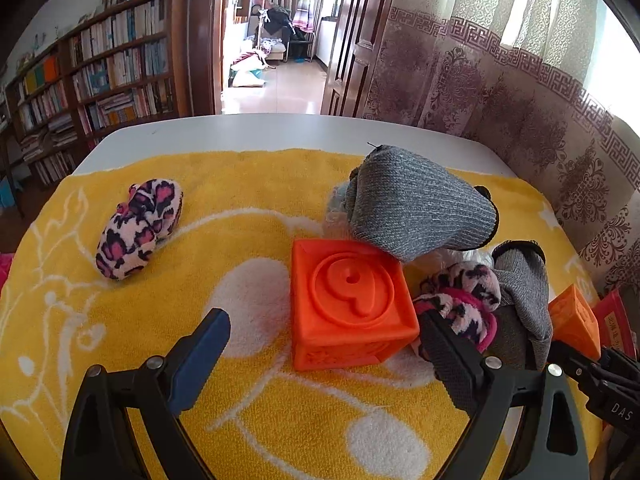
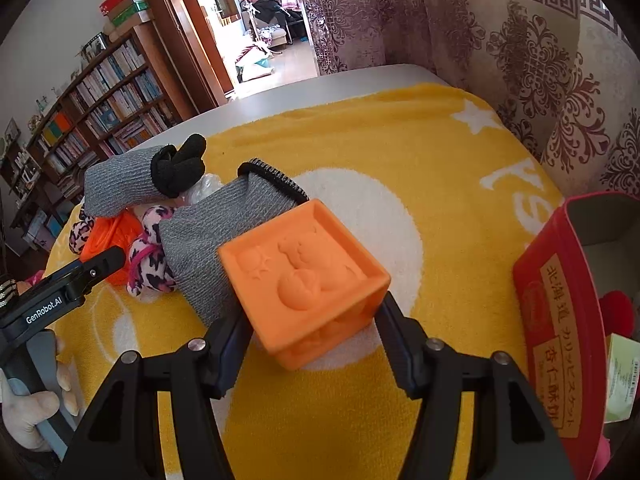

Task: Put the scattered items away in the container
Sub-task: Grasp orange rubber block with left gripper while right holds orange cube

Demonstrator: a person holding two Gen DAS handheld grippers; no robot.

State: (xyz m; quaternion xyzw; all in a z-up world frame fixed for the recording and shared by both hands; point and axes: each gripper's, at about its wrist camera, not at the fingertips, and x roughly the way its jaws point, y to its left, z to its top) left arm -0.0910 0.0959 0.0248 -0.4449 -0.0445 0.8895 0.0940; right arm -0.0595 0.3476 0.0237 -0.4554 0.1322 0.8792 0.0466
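My right gripper (image 2: pixel 312 320) is shut on a light orange embossed cube (image 2: pixel 304 276), held just above the yellow towel (image 2: pixel 440 208); the cube also shows at the right edge of the left wrist view (image 1: pixel 574 318). My left gripper (image 1: pixel 324 344) is open, its fingers on either side of a bright orange cube (image 1: pixel 348 300) marked 9 that sits on the towel (image 1: pixel 240 380). Grey gloves (image 1: pixel 416 212) and a pink leopard sock (image 1: pixel 464 300) lie behind and to the right of it. Another leopard sock (image 1: pixel 136 228) lies at the left. The red container (image 2: pixel 560 320) stands at the right.
The towel covers a white table (image 1: pixel 260 128). A patterned curtain (image 1: pixel 520 100) hangs close on the right. A bookshelf (image 1: pixel 100 72) and an open doorway stand beyond the table. The container holds a green-white packet (image 2: pixel 622 376) and something red.
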